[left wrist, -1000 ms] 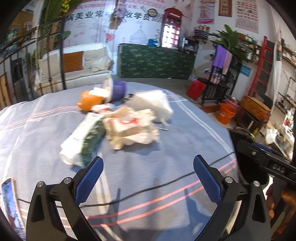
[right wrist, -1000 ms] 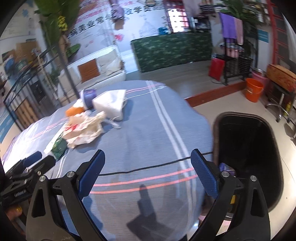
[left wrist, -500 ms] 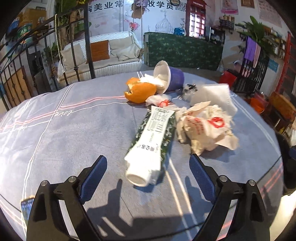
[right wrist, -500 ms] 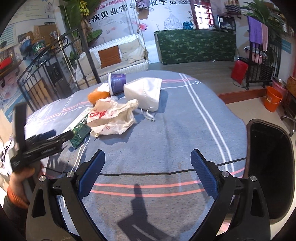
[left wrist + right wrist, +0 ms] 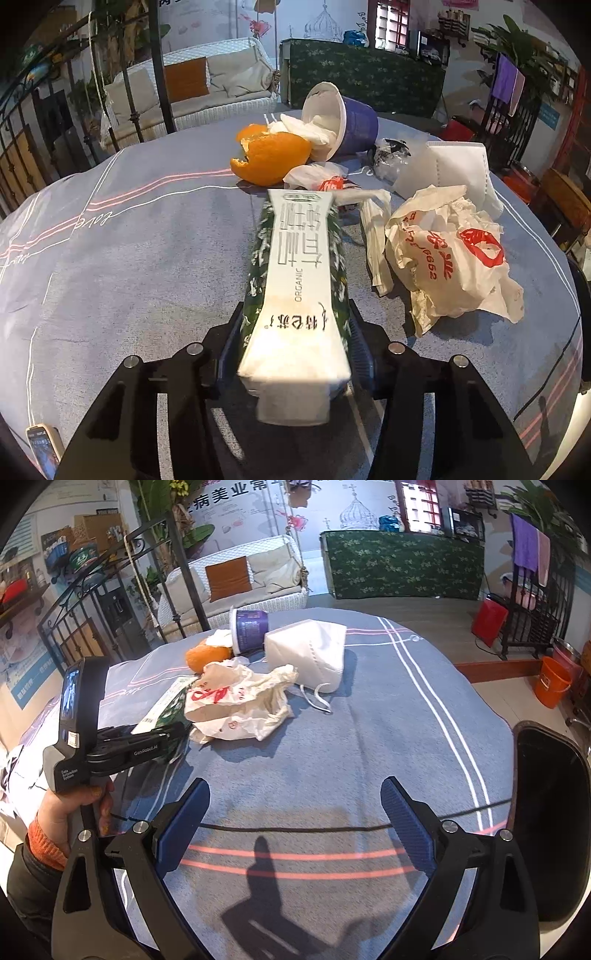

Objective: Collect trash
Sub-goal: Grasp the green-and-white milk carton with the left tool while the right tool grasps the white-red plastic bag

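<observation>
My left gripper is shut on the near end of a green and white milk carton that lies on the blue tablecloth. Beyond it lie an orange peel, a tipped purple cup with tissue inside, a crumpled white plastic bag and a white face mask. In the right wrist view the left gripper holds the carton beside the bag. My right gripper is open and empty above the table's near edge.
A black trash bin stands open off the table's right edge. A phone lies at the near left table corner. A black cord runs across the cloth near the right gripper. A sofa and a green counter stand behind.
My left gripper has moved forward to the milk carton and closed on its near end. My right gripper has stayed open and moved back slightly from the trash pile.
</observation>
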The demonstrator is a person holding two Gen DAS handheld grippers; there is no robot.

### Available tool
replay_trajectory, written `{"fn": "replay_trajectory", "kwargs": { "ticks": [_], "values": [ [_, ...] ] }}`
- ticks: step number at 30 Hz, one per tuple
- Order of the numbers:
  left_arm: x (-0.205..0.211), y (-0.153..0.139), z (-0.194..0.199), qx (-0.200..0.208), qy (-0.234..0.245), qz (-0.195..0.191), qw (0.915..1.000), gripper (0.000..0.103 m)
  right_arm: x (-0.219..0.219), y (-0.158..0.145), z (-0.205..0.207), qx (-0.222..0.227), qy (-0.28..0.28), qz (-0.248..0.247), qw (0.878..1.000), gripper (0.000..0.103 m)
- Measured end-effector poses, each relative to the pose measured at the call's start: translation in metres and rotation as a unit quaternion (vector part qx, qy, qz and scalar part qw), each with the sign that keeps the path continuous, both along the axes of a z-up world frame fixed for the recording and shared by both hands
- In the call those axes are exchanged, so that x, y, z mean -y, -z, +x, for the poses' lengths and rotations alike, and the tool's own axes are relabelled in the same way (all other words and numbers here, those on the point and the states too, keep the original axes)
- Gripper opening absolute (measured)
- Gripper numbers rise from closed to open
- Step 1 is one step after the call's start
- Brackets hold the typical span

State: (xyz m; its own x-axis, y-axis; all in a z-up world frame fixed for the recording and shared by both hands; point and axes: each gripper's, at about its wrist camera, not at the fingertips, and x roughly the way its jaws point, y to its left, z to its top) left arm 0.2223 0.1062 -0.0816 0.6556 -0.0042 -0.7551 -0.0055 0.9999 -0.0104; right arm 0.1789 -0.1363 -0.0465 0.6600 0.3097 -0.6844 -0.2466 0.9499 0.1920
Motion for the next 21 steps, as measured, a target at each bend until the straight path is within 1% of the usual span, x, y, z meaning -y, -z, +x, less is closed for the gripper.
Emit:
{"fn": "replay_trajectory", "kwargs": {
  "ticks": [3,6,14,19,21],
  "values": [
    [-0.004,-0.003,-0.005,0.009,-0.008,-0.018,0.9998,0.051,-0.011,0.0,0.006,0.001,-0.014,-0.002,1.0,0.092],
    [-0.009,-0.01,-0.015,0.026,-0.021,-0.03,0.999,0.05,-0.02,0.0,0.011,0.004,-0.029,-0.005,1.0,0.092],
    [-0.027,-0.03,-0.046,0.069,-0.052,-0.078,0.9932,0.05,-0.054,-0.002,0.035,0.003,-0.072,-0.01,0.997,0.092],
    [-0.029,-0.036,-0.06,0.086,-0.061,-0.082,0.9911,0.05,-0.082,0.001,0.051,0.0,-0.098,-0.031,0.995,0.092],
    [-0.03,-0.035,-0.061,0.086,-0.063,-0.088,0.9905,0.05,-0.095,0.002,0.057,0.005,-0.105,-0.05,0.993,0.092]
  ]
}}
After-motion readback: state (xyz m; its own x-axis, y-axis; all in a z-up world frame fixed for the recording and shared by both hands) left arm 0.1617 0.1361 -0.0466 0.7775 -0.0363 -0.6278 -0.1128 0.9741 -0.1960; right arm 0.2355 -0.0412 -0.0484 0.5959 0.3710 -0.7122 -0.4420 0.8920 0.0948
